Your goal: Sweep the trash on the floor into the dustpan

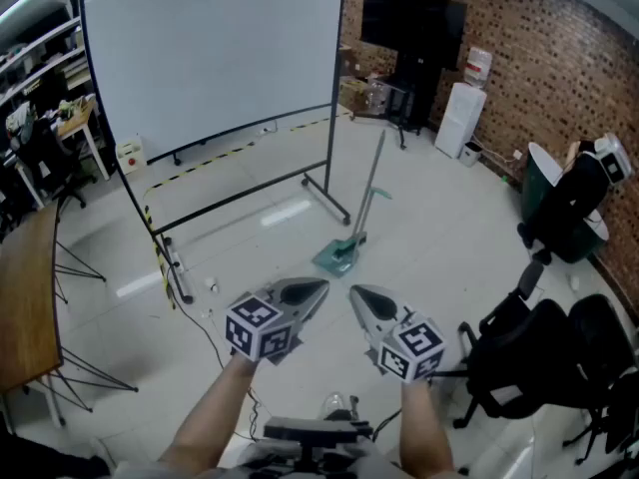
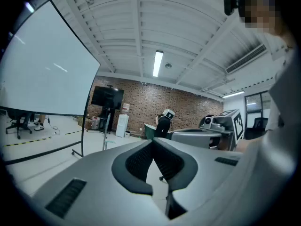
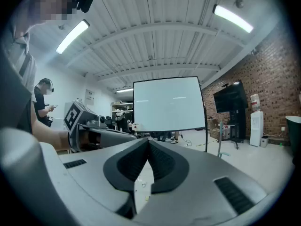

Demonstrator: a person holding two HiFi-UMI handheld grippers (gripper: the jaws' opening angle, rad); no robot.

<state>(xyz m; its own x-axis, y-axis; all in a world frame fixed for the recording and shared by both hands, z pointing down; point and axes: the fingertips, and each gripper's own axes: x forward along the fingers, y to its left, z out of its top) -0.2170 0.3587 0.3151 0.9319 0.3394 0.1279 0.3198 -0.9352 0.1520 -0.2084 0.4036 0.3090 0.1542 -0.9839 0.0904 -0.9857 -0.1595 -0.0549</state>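
Left claw (image 1: 320,288) (image 2: 153,143): pressed together with nothing between the jaws; held at the near edge of the floor, roughly level, tip aimed away from the person and angled in towards the other claw.
Right claw (image 1: 355,292) (image 3: 148,143): also pressed together and empty; held level just beside the left one, the two tips near each other but apart.
Office chairs (image 1: 544,362): dark, grouped at the near right of the floor, well apart from the claws.
Scraps (image 1: 212,285): a small pale bit lies on the floor by the near foot of the whiteboard; too small to say what it is.
Dustpan (image 1: 333,259): teal, resting flat on the floor about mid-room, beyond the two claw tips and just beside the whiteboard's right foot. Which way its mouth faces cannot be told.
Handle (image 1: 367,190) (image 2: 104,138) (image 3: 219,145): a long grey pole, the long axis of the dustpan. It stands nearly upright from the pan and leans a little towards the brick-wall side, top end pointing up and away.
Whiteboard (image 1: 215,58): large, on a wheeled frame, behind and left of the dustpan.
Brick wall (image 1: 559,78): at the far right edge of the floor, with a dark television (image 1: 411,23) on a stand before it.
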